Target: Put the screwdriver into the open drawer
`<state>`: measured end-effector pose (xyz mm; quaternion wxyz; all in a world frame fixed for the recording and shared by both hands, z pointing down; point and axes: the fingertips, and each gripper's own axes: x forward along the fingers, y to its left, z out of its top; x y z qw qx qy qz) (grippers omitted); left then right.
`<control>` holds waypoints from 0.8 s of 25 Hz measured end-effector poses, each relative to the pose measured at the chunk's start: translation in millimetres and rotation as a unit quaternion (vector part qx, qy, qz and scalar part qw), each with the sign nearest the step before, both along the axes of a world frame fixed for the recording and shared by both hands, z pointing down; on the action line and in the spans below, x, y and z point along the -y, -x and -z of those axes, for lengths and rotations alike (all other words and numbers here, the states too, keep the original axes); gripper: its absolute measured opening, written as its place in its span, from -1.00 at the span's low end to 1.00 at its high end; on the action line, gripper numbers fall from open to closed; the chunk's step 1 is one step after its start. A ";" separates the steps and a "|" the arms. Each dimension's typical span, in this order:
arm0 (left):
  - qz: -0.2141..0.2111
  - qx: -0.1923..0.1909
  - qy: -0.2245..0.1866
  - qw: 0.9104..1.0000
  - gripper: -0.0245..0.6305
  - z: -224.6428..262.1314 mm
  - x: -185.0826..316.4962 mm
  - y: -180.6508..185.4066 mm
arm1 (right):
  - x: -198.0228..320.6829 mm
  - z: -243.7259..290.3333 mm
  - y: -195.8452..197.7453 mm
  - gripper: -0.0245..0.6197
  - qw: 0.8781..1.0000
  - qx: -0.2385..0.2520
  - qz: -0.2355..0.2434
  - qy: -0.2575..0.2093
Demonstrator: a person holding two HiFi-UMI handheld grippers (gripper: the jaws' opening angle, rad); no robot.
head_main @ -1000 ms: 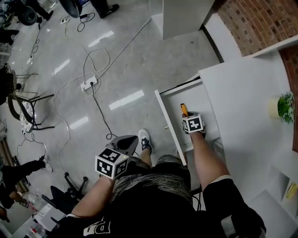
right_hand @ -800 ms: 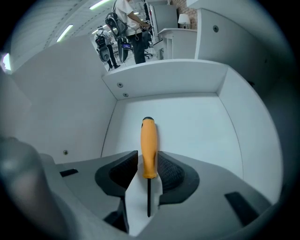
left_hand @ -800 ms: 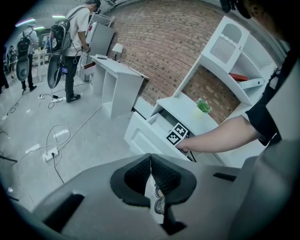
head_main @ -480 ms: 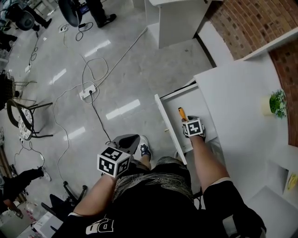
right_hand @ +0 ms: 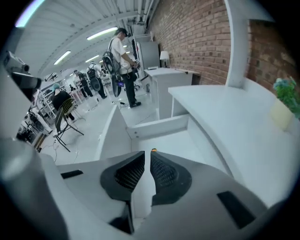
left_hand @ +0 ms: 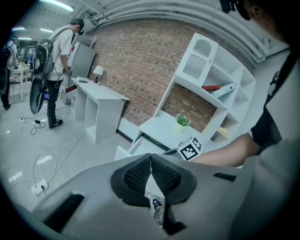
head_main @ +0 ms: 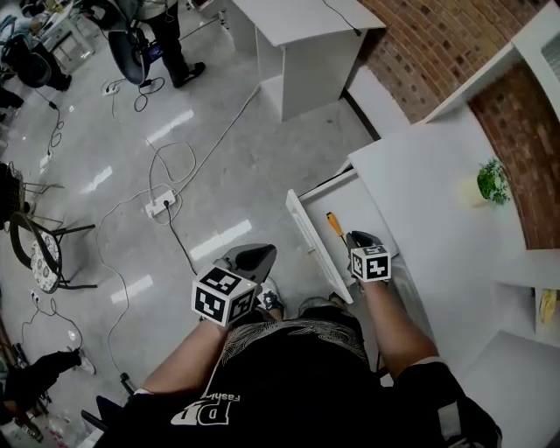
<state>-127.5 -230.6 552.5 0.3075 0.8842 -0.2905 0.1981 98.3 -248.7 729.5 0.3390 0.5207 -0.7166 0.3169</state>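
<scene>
The screwdriver (head_main: pixel 333 224), with an orange handle, lies on the floor of the open white drawer (head_main: pixel 366 208). My right gripper (head_main: pixel 355 236) hangs just above the drawer, beside the screwdriver and apart from it. Its jaws are closing to a narrow gap with nothing between them. In the right gripper view only the orange tip of the screwdriver (right_hand: pixel 153 150) shows past the right gripper (right_hand: pixel 150 155). My left gripper (head_main: pixel 254 256) is over the floor left of the drawer. In the left gripper view the left gripper (left_hand: pixel 151 157) is shut and holds nothing.
A white desk top (head_main: pixel 429 192) with a small potted plant (head_main: pixel 492 179) lies right of the drawer. Cables and a power strip (head_main: pixel 163 206) run over the floor at left, near a chair (head_main: pixel 44 254). A white table (head_main: pixel 302 35) stands ahead, with a person (head_main: pixel 166 26) beyond.
Both grippers have risen. The right gripper has let go of the screwdriver, which stays in the drawer, and has lifted off it.
</scene>
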 end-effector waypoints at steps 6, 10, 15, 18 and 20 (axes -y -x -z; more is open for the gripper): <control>-0.046 -0.024 -0.030 0.998 -0.87 32.8 -8.8 -9.1 | -20.7 87.9 23.2 -0.90 0.995 0.034 -0.025 -0.085; -0.059 -0.038 -0.042 0.997 -0.87 51.3 -14.7 -13.0 | -41.4 138.4 38.7 -0.90 0.987 0.095 -0.054 -0.120; -0.079 -0.038 -0.073 0.994 -0.87 71.3 -22.5 -31.5 | -67.8 185.4 41.6 -0.91 0.974 0.150 -0.067 -0.155; -0.077 -0.049 -0.085 0.992 -0.87 88.6 -37.5 -41.1 | -86.9 211.5 39.8 -0.91 0.969 0.167 -0.053 -0.176; -0.072 -0.056 -0.094 0.991 -0.87 99.3 -47.9 -47.2 | -98.7 229.7 39.3 -0.91 0.962 0.189 -0.039 -0.191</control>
